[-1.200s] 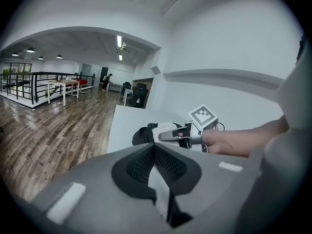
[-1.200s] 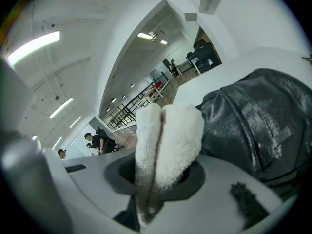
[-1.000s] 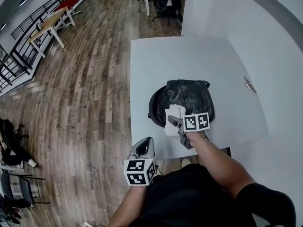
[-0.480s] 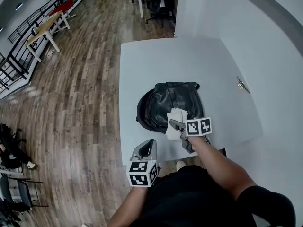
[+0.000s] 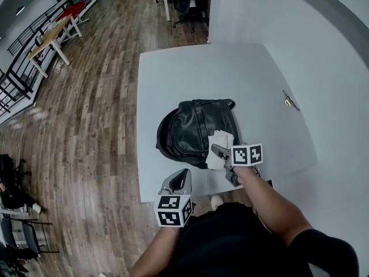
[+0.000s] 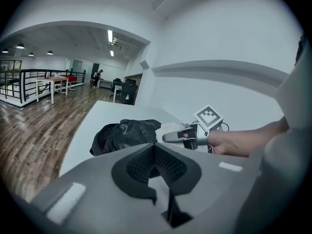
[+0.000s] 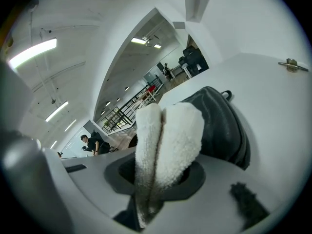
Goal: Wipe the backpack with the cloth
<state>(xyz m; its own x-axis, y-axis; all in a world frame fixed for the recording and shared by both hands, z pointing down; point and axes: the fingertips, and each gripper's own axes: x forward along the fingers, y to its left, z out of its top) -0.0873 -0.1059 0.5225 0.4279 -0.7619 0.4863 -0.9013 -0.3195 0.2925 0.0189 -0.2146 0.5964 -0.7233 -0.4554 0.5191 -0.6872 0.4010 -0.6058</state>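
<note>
Extending forward, right gripper [image 5: 217,151] (forearm straight) holds cloth [image 5: 219,139] against backpack [image 5: 193,127].

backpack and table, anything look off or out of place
Nothing stands out. The black backpack lies flat on the white table, the right gripper holds the white cloth at its edge, and nothing is spilled.

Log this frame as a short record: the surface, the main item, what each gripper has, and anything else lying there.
surface: white table, wood floor around it
main item: black backpack, lying on the table
right gripper: jaws shut on white cloth, cloth against the backpack's near right part
left gripper: jaws together, nothing in them, held by the table's near edge, apart from the backpack
other: small metal piece at the table's right side
</note>
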